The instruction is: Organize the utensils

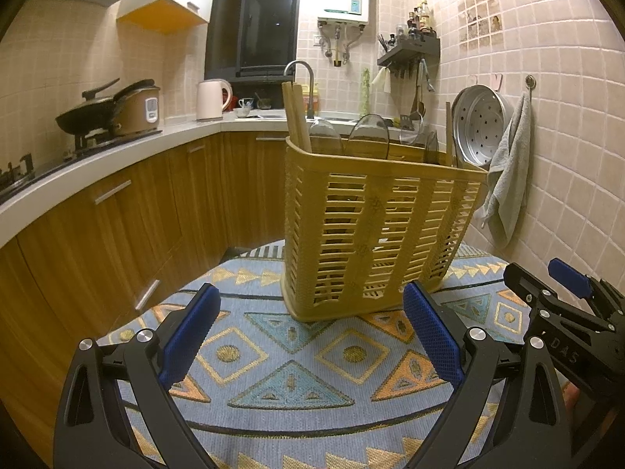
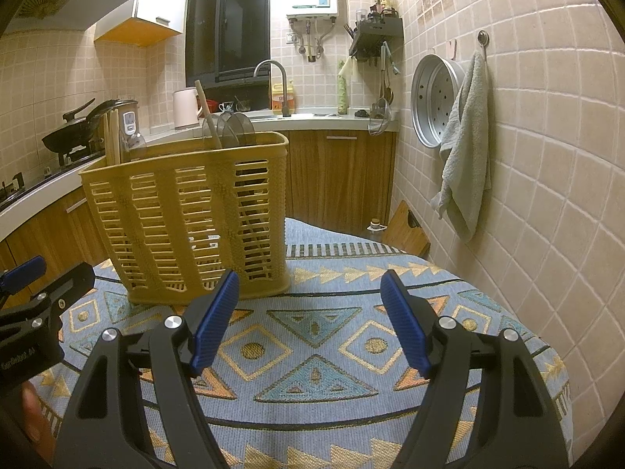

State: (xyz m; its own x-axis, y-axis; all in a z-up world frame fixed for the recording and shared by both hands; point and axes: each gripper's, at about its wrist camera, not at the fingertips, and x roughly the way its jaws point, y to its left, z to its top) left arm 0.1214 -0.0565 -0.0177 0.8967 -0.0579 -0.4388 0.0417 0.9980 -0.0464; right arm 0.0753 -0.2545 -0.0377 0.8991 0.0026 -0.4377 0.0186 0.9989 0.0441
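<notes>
A yellow slatted utensil basket (image 1: 371,226) (image 2: 187,215) stands upright on the patterned tablecloth (image 1: 297,355) (image 2: 312,336). Wooden chopsticks (image 1: 295,117) (image 2: 112,136) and clear plastic spoons (image 1: 367,136) (image 2: 234,129) stick up out of it. My left gripper (image 1: 312,305) hovers open just in front of the basket, nothing between its blue pads. My right gripper (image 2: 310,289) is open too, to the right of the basket and empty; it also shows at the right edge of the left wrist view, right gripper (image 1: 547,277).
The table sits in a narrow kitchen. A counter with a wok (image 1: 84,115), rice cooker (image 1: 142,109) and kettle (image 1: 211,99) runs along the left and back. A steamer tray (image 2: 433,101) and grey towel (image 2: 466,148) hang on the tiled wall at right.
</notes>
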